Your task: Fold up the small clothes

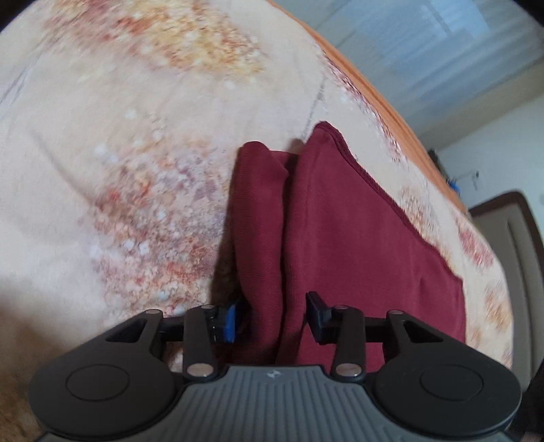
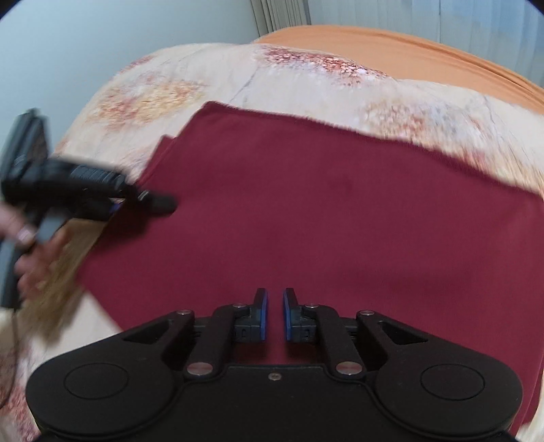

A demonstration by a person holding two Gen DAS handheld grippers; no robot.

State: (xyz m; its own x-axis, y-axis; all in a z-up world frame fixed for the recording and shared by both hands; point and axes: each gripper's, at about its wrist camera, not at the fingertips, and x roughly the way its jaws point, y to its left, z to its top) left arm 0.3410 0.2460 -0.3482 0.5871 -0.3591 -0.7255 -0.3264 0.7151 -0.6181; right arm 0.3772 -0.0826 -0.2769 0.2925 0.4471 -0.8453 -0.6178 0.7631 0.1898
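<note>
While both views blur at their margins, I can read the bed blanket (image 2: 306, 78) clearly enough: a soft, fleecy cream cover with speckled patches of orange, rust and pale lilac, spread over an orange sheet (image 2: 408, 44) that shows along its far edge. Beyond that edge I see a pale wall and a curtain (image 2: 282, 13) hanging in vertical pleats; in the left wrist view a brown-framed headboard (image 1: 510, 231) sits at the right.

On the blanket lies the maroon garment (image 2: 306, 210), a fine-ribbed knit with a stitched hem, spread as a broad flat panel across the middle of the blanket. Its left side is lifted into a raised fold (image 1: 258, 217), two thick rounded layers standing up from the surface.

I have the left gripper (image 1: 272, 316) partly closed on that fold; the cloth runs between the blue pad and the black finger, and the hand (image 2: 30, 244) holding it shows blurred at the garment's left edge. My right gripper (image 2: 275, 314) hovers over the garment's near edge, its blue-padded jaws nearly together with a narrow gap and nothing between them.
</note>
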